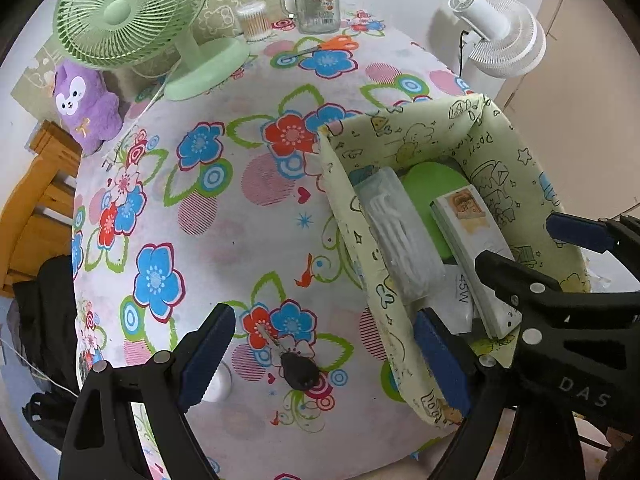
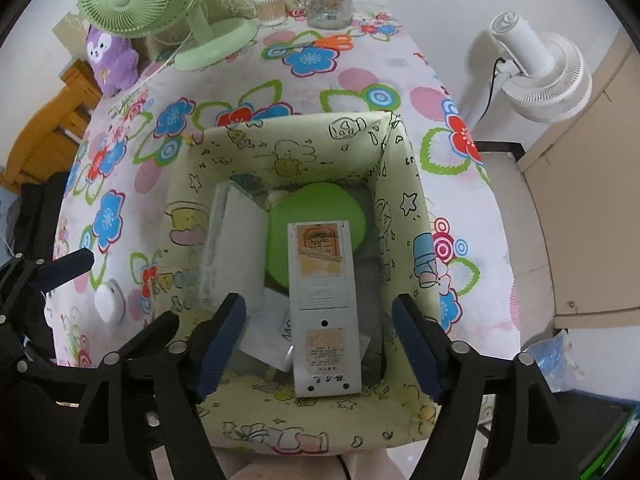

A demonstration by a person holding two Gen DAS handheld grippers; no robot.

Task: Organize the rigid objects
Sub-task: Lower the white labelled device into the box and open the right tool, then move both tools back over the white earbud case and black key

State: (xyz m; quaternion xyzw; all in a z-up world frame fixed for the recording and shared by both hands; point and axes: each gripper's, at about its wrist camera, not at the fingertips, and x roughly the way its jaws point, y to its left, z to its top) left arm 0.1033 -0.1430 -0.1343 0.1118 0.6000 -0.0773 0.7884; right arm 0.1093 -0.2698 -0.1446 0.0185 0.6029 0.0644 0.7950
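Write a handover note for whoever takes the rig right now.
Left gripper: open, empty, above the key on the table.
Right gripper: open over the box, pads clear of the remote, which lies inside the box, apparently just released.
In the box: remote, green lid, clear case, papers.
Still on the table: key, small white round thing, scissors.
Done: remote boxed.
Left: probably the key next, then the other loose items.
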